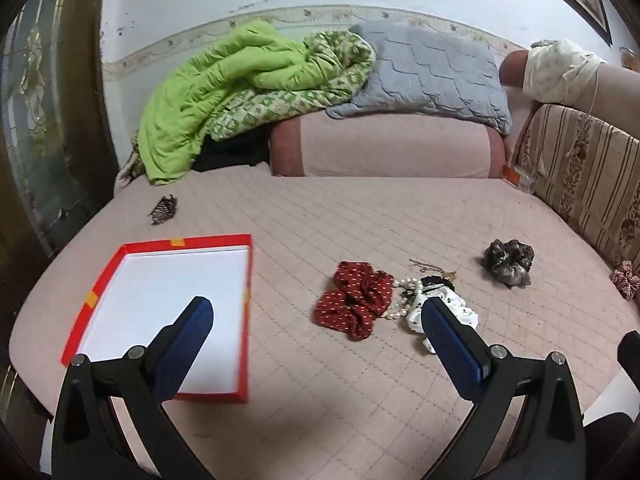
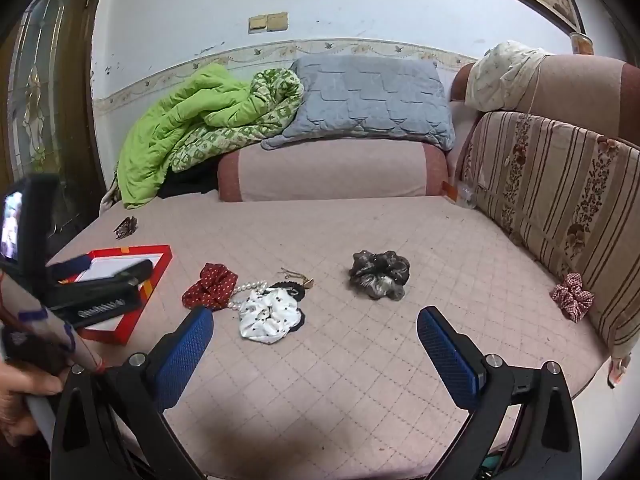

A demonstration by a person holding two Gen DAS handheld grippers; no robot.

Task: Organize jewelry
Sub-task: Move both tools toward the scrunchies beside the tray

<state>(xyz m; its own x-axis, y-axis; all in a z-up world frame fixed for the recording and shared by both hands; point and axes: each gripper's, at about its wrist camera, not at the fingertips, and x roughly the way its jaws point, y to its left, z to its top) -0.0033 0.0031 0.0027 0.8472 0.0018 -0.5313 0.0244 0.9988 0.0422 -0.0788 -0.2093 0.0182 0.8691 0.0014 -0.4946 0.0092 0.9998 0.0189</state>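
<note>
A red box lid with a white inside (image 1: 168,312) lies on the pink bed at the left; it also shows in the right wrist view (image 2: 156,276). A red dotted scrunchie (image 1: 354,298) (image 2: 210,286), a pearl string (image 1: 402,296) (image 2: 250,288), a white dotted scrunchie (image 1: 448,312) (image 2: 268,314), a thin chain (image 1: 430,269) (image 2: 296,276) and a dark scrunchie (image 1: 508,262) (image 2: 378,274) lie mid-bed. My left gripper (image 1: 318,310) is open above the bed between box and pile. My right gripper (image 2: 316,320) is open and empty, in front of the pile.
A dark hair clip (image 1: 163,210) (image 2: 126,227) lies beyond the box. A red checked scrunchie (image 2: 572,296) rests against the striped cushion (image 2: 560,200) at the right. A bolster (image 1: 384,146), a green quilt (image 1: 224,96) and a grey pillow (image 1: 424,72) line the back.
</note>
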